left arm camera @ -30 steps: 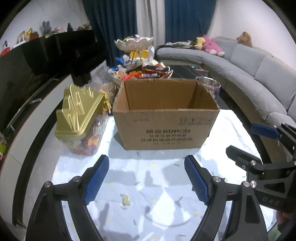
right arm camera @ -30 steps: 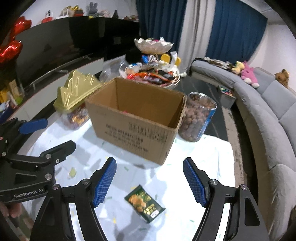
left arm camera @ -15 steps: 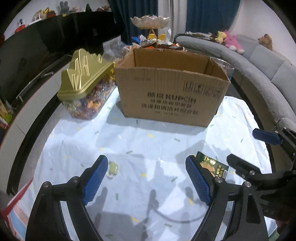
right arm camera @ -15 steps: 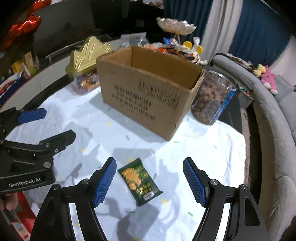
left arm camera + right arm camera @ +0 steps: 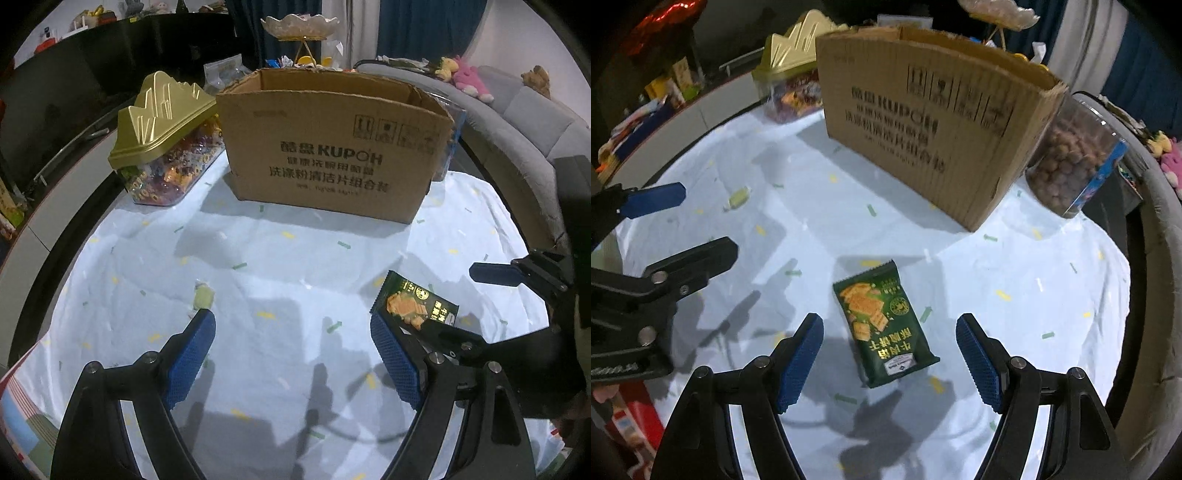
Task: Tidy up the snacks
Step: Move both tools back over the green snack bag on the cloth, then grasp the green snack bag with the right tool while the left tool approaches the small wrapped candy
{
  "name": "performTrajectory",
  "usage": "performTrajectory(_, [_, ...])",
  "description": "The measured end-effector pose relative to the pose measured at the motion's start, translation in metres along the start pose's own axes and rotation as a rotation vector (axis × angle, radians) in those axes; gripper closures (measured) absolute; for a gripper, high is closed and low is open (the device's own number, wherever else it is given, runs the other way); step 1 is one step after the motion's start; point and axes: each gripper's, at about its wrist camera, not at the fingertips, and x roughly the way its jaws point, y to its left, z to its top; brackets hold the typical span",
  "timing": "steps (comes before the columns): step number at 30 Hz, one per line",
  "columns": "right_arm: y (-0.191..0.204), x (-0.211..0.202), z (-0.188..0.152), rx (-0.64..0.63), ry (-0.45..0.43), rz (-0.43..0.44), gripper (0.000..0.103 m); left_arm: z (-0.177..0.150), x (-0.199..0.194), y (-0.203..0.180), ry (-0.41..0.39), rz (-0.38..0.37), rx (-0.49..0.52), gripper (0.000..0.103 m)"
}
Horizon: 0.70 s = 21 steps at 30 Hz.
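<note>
Right gripper [image 5: 889,363] fingers wide over flat dark-green foil cracker packet [image 5: 882,321], left gripper [image 5: 293,360] wide too; imo drop straight & pinch its long edges.

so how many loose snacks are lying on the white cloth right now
2. A green cracker packet lies in front of the open right gripper; a small pale wrapped candy lies by the left gripper. Others may sit hidden behind the cardboard box.

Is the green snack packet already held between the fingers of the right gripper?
No. The green snack packet lies flat on the white cloth, and the open right gripper does not touch it.
</note>
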Motion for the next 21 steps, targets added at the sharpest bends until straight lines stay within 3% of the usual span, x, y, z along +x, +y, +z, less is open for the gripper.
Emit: performTrajectory(21, [0.0,0.051,0.009,-0.071,0.175,0.064,0.028,-0.011,0.032,0.003,0.097,0.028,-0.041,0.017])
